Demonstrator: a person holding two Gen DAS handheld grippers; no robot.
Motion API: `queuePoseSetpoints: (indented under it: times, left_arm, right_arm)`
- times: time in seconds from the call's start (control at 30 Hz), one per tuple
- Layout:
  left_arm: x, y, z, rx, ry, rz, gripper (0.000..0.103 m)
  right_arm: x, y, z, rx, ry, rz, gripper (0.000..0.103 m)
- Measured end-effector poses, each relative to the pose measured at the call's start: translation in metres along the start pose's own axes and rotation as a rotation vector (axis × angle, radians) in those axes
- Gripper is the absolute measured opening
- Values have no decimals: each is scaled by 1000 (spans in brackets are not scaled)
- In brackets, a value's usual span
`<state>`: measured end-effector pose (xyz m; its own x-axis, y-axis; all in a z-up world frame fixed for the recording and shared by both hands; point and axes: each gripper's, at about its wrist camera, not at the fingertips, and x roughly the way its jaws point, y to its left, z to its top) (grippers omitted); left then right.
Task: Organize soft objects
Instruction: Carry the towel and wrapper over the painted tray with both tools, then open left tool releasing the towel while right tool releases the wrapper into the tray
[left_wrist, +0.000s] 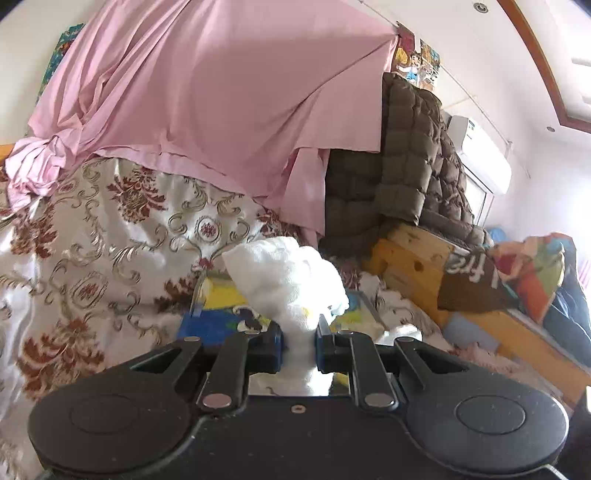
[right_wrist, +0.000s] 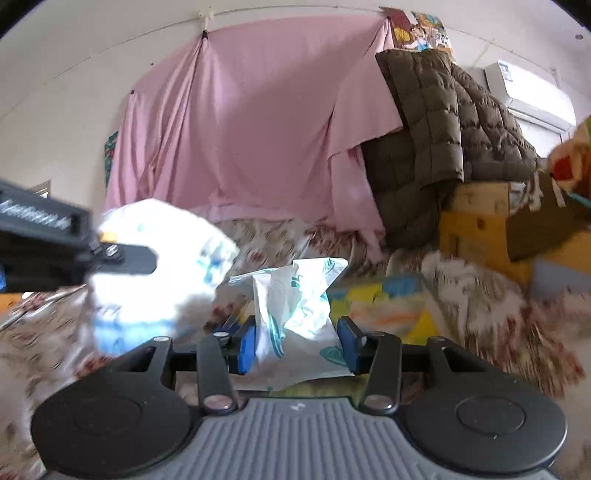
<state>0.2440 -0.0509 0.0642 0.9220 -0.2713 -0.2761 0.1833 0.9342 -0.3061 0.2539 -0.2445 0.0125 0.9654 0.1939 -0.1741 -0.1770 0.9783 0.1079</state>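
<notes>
Both grippers hold something: the left gripper pinches a white cloth, the right gripper clamps a crumpled printed bag.

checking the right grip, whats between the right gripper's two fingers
A crumpled white packet with teal print sits between the right gripper fingers, seen in the right wrist view.

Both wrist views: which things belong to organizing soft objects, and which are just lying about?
In the job:
- left gripper, shut on white cloth
- right gripper, around white printed packet

Lying about:
- pink sheet
- brown quilted jacket
- floral bedcover
- air conditioner
</notes>
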Motion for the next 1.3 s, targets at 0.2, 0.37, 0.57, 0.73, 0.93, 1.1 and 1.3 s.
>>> queuePoseSetpoints:
  times: [0.2, 0.37, 0.57, 0.73, 0.93, 1.1, 1.3]
  left_arm:
    - [63, 10, 18, -4, 17, -14, 18]
    - [116, 14, 21, -33, 33, 1, 18]
    - [161, 18, 11, -82, 74, 25, 18]
    - [182, 22, 2, -115, 142, 81, 19]
    - [195, 34, -2, -156, 219, 139, 20]
    - [202, 46, -9, -183, 260, 192, 21]
    - [208, 59, -17, -211, 304, 242, 28]
  right_arm:
    - [63, -25, 1, 27, 8, 32, 50]
    - [97, -41, -15, 44, 84, 20, 50]
    - [119, -50, -12, 57, 132, 9, 50]
    - [129, -55, -11, 71, 190, -5, 50]
    - [140, -65, -13, 128, 258, -17, 52]
    - [145, -66, -14, 127, 294, -14, 57]
    - [147, -66, -14, 132, 316, -4, 61]
